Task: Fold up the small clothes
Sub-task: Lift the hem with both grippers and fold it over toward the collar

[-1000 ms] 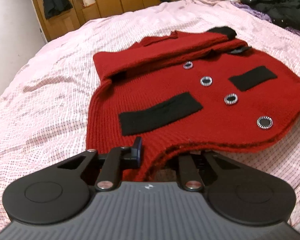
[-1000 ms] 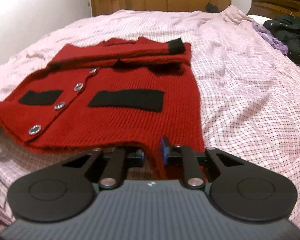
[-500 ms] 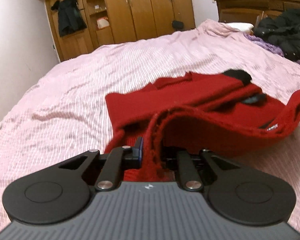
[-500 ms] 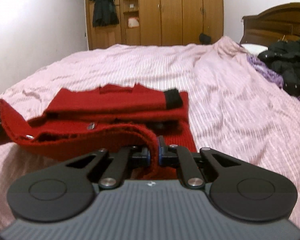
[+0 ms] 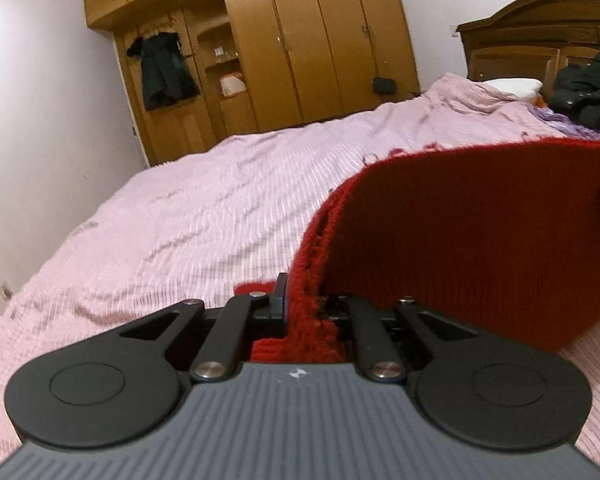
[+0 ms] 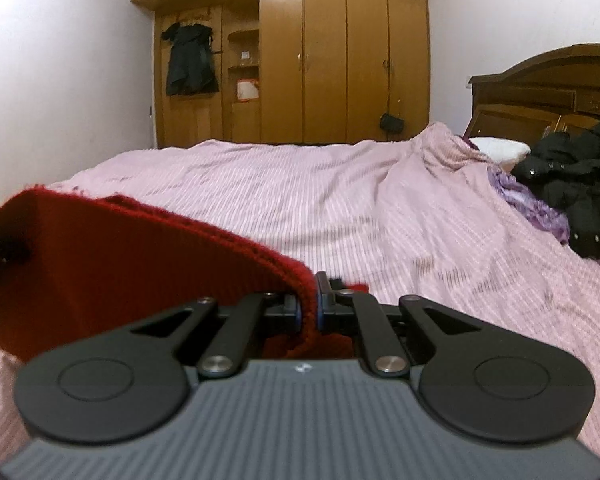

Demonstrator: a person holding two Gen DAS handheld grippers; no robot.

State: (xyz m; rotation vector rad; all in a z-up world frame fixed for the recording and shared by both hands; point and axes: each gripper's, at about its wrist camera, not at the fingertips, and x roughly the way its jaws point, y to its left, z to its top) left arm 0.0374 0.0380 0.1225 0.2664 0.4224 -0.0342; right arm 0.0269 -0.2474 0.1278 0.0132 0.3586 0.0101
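I hold both grippers low and level over the bed. My left gripper (image 5: 304, 300) pinches one corner of the red cardigan (image 5: 460, 240); my right gripper (image 6: 309, 300) clamps the opposite corner. The knit stands raised between them above the pink bedspread (image 6: 300, 200); the wardrobe (image 6: 320, 60) lies beyond.
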